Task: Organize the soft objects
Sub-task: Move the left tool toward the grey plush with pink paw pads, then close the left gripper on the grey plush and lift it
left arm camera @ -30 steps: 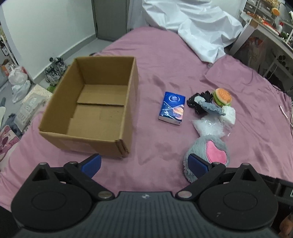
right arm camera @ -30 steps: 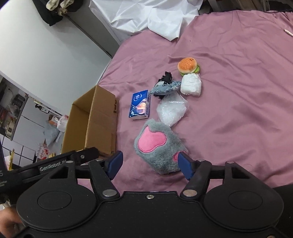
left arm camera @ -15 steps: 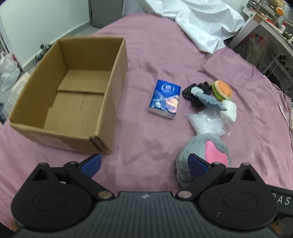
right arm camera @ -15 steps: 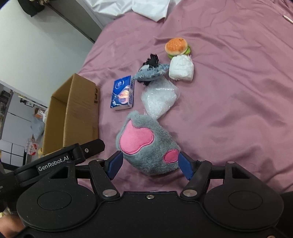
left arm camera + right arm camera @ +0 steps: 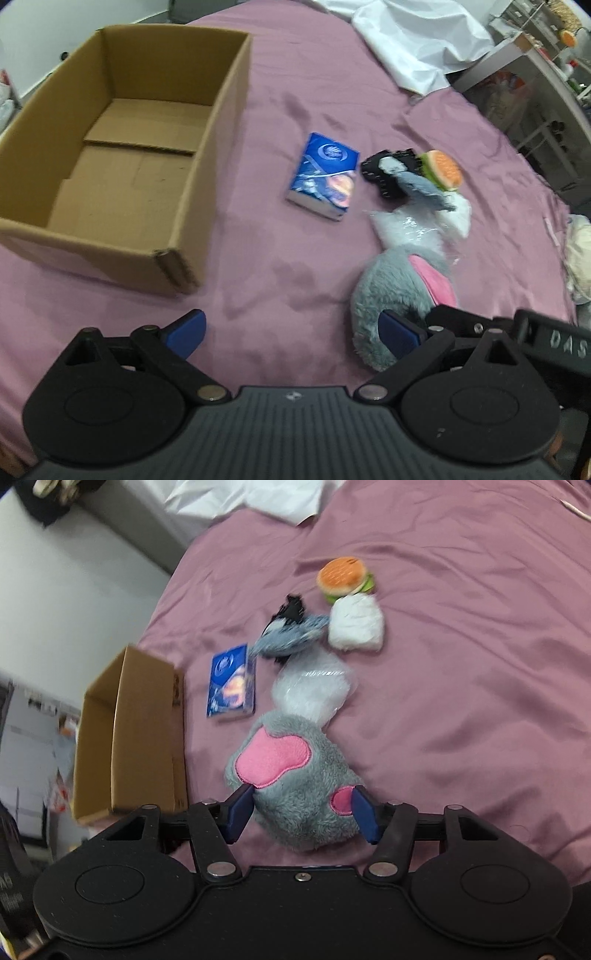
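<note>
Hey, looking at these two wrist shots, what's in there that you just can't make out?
- Near end of the grey plush paw: right wrist view, hidden behind the right gripper, whose jaws are closing around it.
- Dark item by the burger toy: left wrist view, partly covered by a grey-blue thing, blurred.
- Print on the blue packet: too blurred.
- Cardboard box interior: right wrist view, seen edge-on.

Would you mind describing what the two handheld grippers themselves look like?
Both look alike: the left gripper and right gripper have a matte black body with two round discs, black linkage arms with silver pivot bolts, and blue pads on the fingers. The left wrist view shows ribbed grey housing and white lettering on the right gripper's side. No cables or sleeves show.
</note>
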